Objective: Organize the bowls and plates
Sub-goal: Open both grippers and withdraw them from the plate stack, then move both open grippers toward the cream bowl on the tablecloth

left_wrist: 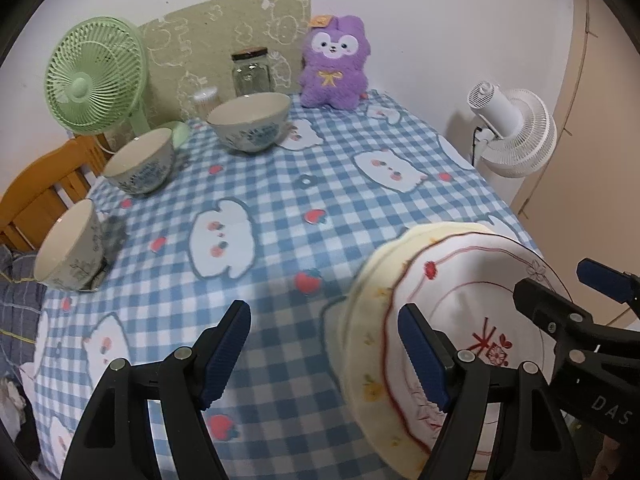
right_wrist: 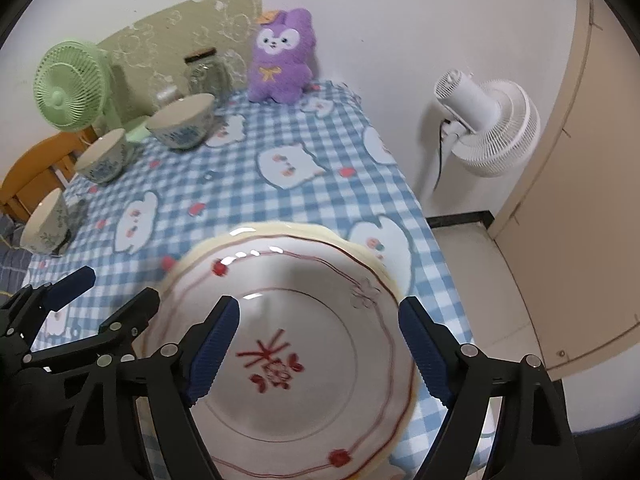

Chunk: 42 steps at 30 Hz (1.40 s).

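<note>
The only legible lettering is "DAS", white on the black body of the right gripper [left_wrist: 560,296] at the left wrist view's right edge, while the top plate [right_wrist: 280,344] bears a red character-like mark at its centre.

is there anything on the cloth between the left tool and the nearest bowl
Nothing visible. The left tool hangs open over bare checked tablecloth, and the stretch from it to the nearest bowl at the left edge holds only printed patterns. The plates sit off to its right, out of that path.
</note>
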Motion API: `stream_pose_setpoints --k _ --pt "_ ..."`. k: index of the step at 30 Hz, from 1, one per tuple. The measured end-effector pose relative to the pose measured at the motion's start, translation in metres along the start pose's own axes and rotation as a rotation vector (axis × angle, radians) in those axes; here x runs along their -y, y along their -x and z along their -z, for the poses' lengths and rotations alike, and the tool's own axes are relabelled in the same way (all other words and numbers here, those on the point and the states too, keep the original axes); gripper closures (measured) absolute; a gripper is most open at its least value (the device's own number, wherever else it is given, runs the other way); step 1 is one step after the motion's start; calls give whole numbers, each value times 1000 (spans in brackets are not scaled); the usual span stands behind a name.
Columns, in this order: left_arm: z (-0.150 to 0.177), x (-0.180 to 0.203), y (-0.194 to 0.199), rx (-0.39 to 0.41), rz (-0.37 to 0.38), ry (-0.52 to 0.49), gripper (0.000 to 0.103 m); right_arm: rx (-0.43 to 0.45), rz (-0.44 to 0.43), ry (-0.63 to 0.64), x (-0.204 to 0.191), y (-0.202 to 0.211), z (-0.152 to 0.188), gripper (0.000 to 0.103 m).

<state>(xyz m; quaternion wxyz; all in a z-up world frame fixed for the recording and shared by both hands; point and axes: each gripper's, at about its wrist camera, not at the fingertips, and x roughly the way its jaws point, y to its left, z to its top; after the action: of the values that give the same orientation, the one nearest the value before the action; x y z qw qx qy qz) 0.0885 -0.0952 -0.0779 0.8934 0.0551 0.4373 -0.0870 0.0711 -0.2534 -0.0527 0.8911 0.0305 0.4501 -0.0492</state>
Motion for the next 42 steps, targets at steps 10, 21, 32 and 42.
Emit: stream_pose_setpoints --k 10,21,32,42 --pt "-11 -31 17 43 -4 19 25 68 -3 70 -36 21 -17 19" --pt "-19 -71 32 60 -53 66 26 102 -82 157 -80 35 -38 19" --pt "-23 -113 45 97 -98 98 26 102 -127 192 -122 35 -52 19" --pt "-26 -156 48 113 -115 138 25 120 -144 174 -160 29 -62 19"
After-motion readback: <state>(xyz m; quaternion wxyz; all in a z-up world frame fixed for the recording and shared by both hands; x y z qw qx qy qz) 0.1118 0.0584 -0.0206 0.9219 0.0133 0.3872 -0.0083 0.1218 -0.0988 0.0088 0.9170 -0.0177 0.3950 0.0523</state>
